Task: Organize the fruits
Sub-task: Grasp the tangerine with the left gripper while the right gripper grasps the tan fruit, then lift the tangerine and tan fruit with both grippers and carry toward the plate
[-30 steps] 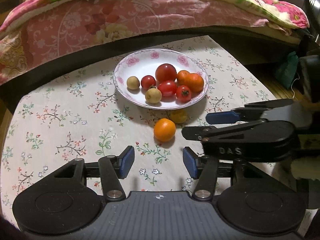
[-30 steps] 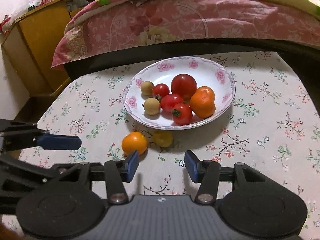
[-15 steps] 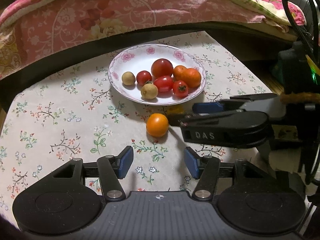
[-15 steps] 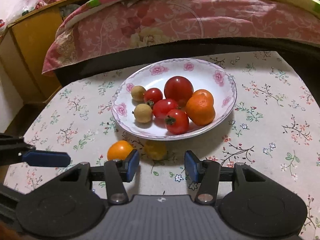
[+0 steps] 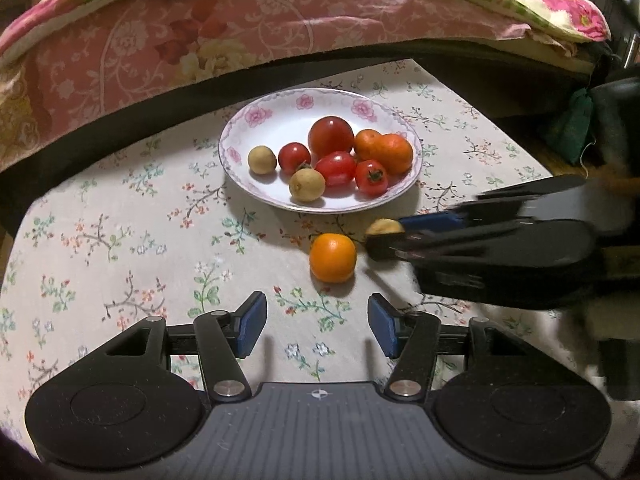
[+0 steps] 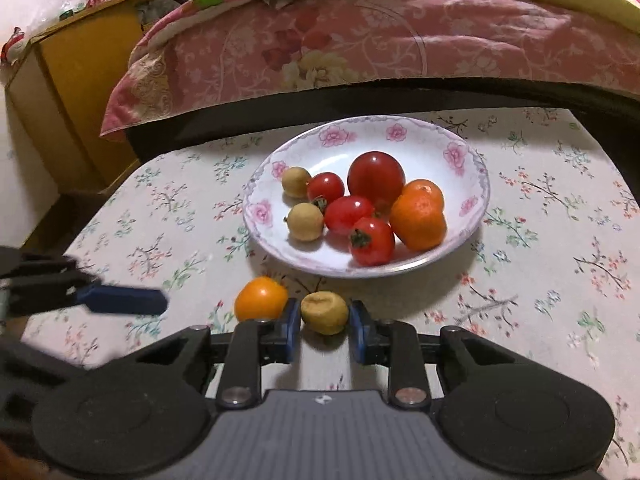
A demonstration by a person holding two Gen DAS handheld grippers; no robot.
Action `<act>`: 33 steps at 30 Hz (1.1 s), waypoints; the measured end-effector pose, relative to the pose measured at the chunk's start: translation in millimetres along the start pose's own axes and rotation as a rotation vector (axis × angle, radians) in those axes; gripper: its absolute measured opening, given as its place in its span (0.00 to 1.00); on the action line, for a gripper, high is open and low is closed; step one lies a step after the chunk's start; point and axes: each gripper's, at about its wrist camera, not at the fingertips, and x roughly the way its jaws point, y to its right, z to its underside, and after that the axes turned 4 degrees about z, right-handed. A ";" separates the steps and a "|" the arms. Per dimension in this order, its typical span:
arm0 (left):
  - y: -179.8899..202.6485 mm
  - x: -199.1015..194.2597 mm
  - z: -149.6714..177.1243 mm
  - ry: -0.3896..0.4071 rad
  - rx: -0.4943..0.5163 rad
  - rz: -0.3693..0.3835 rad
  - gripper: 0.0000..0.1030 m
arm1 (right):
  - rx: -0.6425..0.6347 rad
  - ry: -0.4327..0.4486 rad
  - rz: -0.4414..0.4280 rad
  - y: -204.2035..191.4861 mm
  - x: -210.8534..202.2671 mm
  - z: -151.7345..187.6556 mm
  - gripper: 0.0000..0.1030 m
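A white floral plate [image 5: 280, 124] [image 6: 340, 152] holds several red tomatoes, two oranges and two tan longans. In front of it on the flowered tablecloth lie a loose orange [image 5: 333, 258] [image 6: 260, 298] and a wrinkled yellow-brown fruit [image 5: 383, 226] [image 6: 324, 312]. My right gripper [image 6: 325, 328] [image 5: 384, 240] is shut on the yellow-brown fruit, a blue pad pressing each side, with the orange just left of its left finger. My left gripper [image 5: 316, 328] hangs open and empty just short of the orange. One of its blue pads [image 6: 120, 300] shows at the left of the right wrist view.
A bed with a pink floral quilt [image 6: 360, 48] and a dark frame runs along the table's far edge. A yellow wooden cabinet [image 6: 80, 80] stands beyond the far left corner. A green cloth [image 5: 568, 128] hangs past the table's right edge.
My right gripper slid forward around the yellow-brown fruit and its jaws closed onto it. The left gripper stayed nearly still and open.
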 end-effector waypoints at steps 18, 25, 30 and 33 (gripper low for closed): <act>13.5 43.8 -14.6 0.023 -0.004 -0.037 0.38 | -0.027 -0.103 0.049 19.2 -35.5 29.3 0.20; 17.9 33.8 -11.0 0.006 -0.002 -0.033 0.38 | -0.061 -0.087 0.046 16.3 -34.7 32.3 0.20; 25.2 10.2 16.2 -0.057 0.020 -0.035 0.38 | -0.082 -0.092 0.047 14.4 -40.8 37.9 0.20; 34.2 -2.4 36.9 -0.086 0.056 -0.041 0.38 | -0.099 -0.098 0.054 10.6 -47.0 42.9 0.20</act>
